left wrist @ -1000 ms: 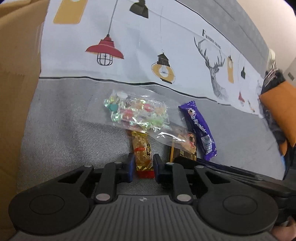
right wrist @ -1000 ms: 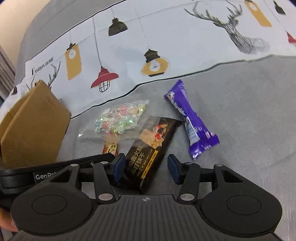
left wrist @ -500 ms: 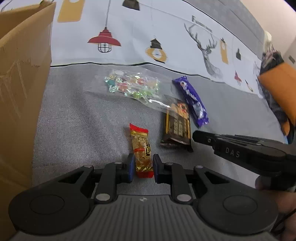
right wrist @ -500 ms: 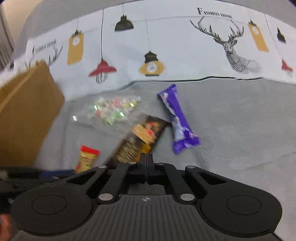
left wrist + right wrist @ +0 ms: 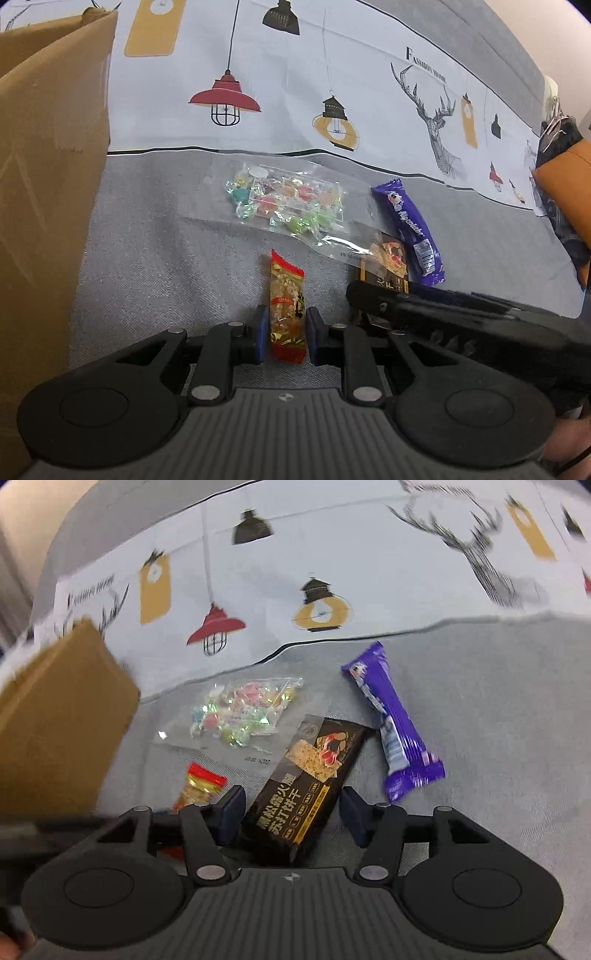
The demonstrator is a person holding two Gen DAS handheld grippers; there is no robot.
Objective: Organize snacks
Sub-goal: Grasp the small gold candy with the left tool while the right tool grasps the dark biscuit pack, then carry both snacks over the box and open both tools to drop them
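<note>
The left gripper (image 5: 284,332) has its jaws clamped on the near end of a red-and-gold snack bar (image 5: 287,310) lying on the grey bed cover (image 5: 155,266). The right gripper (image 5: 291,814) has its jaws opening, straddling the near end of a black cracker packet (image 5: 310,771) without pressing it. Beyond lie a clear candy bag (image 5: 240,712) and a purple wafer bar (image 5: 395,723). A cardboard box (image 5: 48,177) stands at the left.
</note>
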